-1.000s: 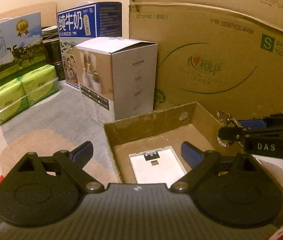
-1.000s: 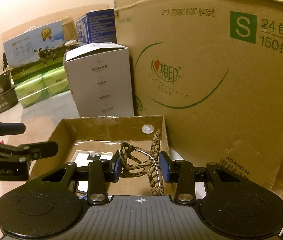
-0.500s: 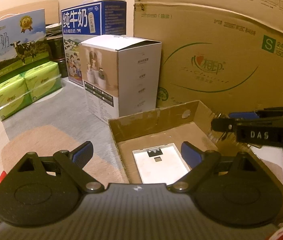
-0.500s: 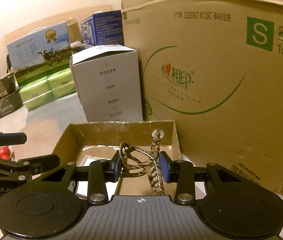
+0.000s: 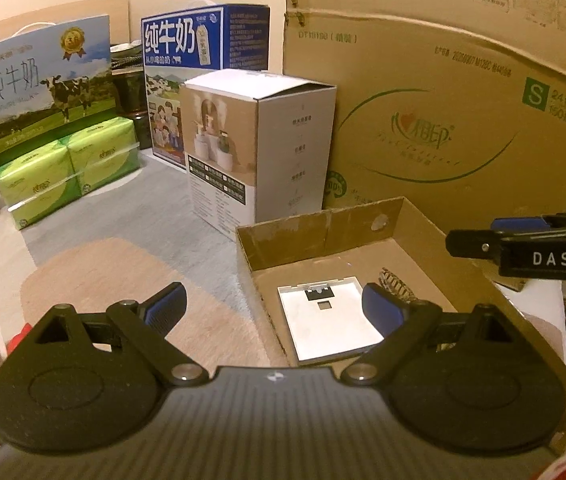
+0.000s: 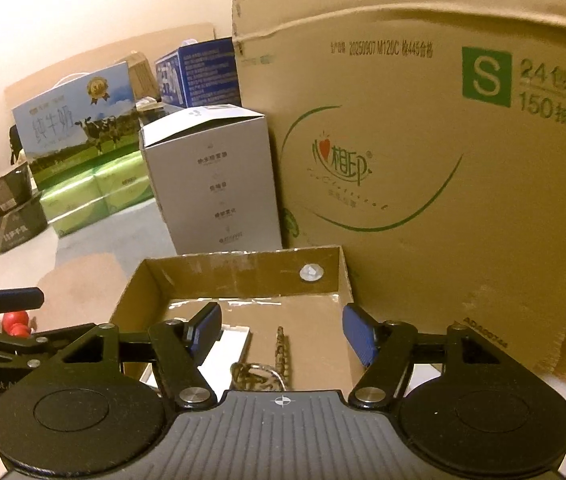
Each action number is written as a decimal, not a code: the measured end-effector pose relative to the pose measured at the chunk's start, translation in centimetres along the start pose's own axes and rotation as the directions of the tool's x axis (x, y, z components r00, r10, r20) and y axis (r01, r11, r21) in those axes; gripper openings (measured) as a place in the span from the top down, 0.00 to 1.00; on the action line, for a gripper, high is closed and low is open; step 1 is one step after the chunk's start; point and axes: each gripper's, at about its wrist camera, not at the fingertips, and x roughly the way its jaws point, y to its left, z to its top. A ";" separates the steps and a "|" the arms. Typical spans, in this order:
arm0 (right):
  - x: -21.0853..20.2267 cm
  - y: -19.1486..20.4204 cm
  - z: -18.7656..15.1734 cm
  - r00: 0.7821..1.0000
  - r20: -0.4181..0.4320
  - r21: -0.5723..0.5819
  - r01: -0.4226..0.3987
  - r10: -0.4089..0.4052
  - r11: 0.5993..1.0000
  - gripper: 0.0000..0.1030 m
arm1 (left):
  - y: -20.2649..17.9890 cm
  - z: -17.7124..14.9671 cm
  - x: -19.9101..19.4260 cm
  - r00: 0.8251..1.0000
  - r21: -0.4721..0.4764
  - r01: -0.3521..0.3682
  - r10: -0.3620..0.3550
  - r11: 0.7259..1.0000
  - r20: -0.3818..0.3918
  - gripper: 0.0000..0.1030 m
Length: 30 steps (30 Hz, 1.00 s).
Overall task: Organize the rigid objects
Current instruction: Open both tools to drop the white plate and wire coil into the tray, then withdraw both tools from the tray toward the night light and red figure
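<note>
Cardboard carton (image 6: pixel 423 168) marked "S"; both grippers' jaws gape empty, right's just opening.

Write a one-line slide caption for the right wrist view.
Right gripper, jaws just opened, above the leopard-print hair clip lying in the shallow brown cardboard tray.

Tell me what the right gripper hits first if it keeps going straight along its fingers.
Most likely the floor of the shallow cardboard tray, about where the patterned hair clip lies beside the white panel. The right gripper is open with nothing between its fingers. Depth is hard to judge in this fisheye view.
</note>
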 end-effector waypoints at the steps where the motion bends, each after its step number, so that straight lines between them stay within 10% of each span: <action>1: -0.4 0.2 -0.1 1.000 0.001 -0.003 0.001 -0.001 1.000 0.35 | 0.0 0.0 -0.4 1.000 0.001 -0.001 0.001 1.000 0.002 0.09; 30: -15.3 11.1 -5.9 0.999 0.050 0.057 -0.020 0.017 0.998 0.29 | 5.6 -6.0 -18.1 0.997 -0.067 -0.026 0.030 0.997 0.073 0.09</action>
